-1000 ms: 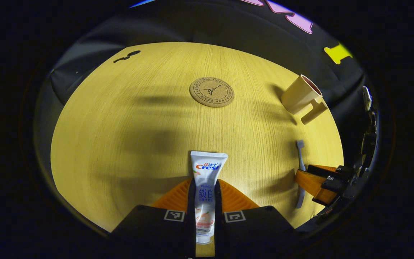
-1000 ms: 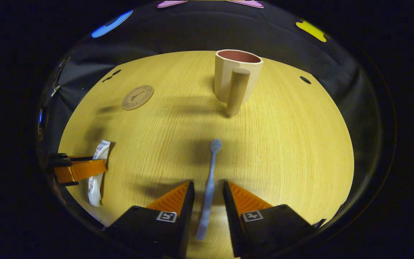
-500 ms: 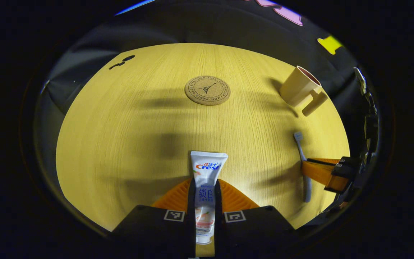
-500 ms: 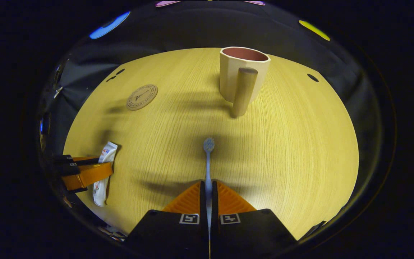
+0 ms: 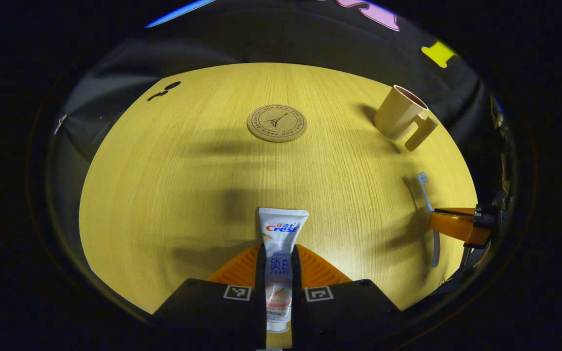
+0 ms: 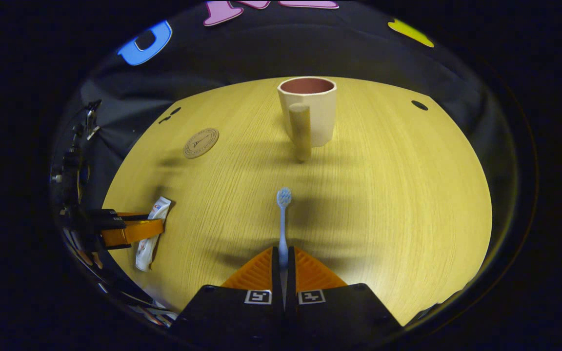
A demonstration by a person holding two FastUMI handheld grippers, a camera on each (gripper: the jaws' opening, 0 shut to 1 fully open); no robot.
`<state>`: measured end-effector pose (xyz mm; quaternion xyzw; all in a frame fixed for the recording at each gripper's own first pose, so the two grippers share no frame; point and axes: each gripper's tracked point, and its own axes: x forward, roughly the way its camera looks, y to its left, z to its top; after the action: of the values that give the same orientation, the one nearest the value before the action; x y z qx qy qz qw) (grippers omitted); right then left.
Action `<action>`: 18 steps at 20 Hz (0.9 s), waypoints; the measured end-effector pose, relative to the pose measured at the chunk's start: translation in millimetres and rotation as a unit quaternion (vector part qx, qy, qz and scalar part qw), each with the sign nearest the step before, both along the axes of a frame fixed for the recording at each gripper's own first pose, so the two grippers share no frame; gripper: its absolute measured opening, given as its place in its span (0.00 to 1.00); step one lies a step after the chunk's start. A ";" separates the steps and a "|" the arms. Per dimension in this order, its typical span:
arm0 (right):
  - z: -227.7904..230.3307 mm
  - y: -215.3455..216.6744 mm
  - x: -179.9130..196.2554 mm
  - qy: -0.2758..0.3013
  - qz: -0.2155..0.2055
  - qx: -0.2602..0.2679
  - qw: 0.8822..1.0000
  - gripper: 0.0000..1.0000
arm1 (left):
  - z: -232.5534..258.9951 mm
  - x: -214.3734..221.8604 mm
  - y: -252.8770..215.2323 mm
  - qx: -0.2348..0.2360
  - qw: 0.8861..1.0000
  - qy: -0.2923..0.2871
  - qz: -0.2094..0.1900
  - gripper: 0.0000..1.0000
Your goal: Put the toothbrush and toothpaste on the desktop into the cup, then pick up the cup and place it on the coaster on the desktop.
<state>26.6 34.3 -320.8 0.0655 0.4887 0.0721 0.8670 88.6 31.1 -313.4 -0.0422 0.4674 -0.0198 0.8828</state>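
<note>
In the left gripper view my left gripper (image 5: 278, 253) is shut on the white toothpaste tube (image 5: 281, 234), which points ahead between the orange fingers. In the right gripper view my right gripper (image 6: 283, 256) is shut on the light blue toothbrush (image 6: 283, 219), bristle head forward. The beige cup (image 6: 310, 114) with a thick handle stands upright straight ahead of the brush; it also sits at the far right as the cup (image 5: 400, 117). The round cork coaster (image 5: 276, 123) lies mid-table, seen again as the coaster (image 6: 201, 143). The right gripper (image 5: 456, 225) with the toothbrush (image 5: 427, 195) appears at the right edge, the left gripper (image 6: 132, 231) with the tube (image 6: 151, 229) at the left.
The yellow wooden tabletop (image 5: 188, 185) is round-edged, with dark cloth walls behind. Small dark holes (image 5: 164, 90) mark the far left of the table, and another hole (image 6: 419, 105) the far right.
My right gripper closed on the toothbrush and raised it off the table. The left gripper stays shut on the toothpaste and has lifted slightly; both views shift a little.
</note>
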 end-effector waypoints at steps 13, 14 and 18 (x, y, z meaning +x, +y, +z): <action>47.0 -34.2 -18.9 -0.032 0.014 0.037 0.999 0.05 | 117.4 3.9 -41.8 -0.033 0.987 -0.155 -0.010 0.25; 48.5 -37.1 -20.7 -0.031 0.013 0.040 0.999 0.05 | 135.7 9.6 -51.0 -0.041 0.983 -0.176 -0.013 0.25; 50.7 -46.3 -24.0 -0.039 0.014 0.045 0.998 0.05 | 192.6 43.1 -92.9 -0.093 0.968 -0.231 -0.025 0.25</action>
<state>2.7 -12.1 -270.1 0.0945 0.4520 0.1089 0.8803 131.7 -61.8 -120.8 -0.1061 0.2476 -0.0945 0.9584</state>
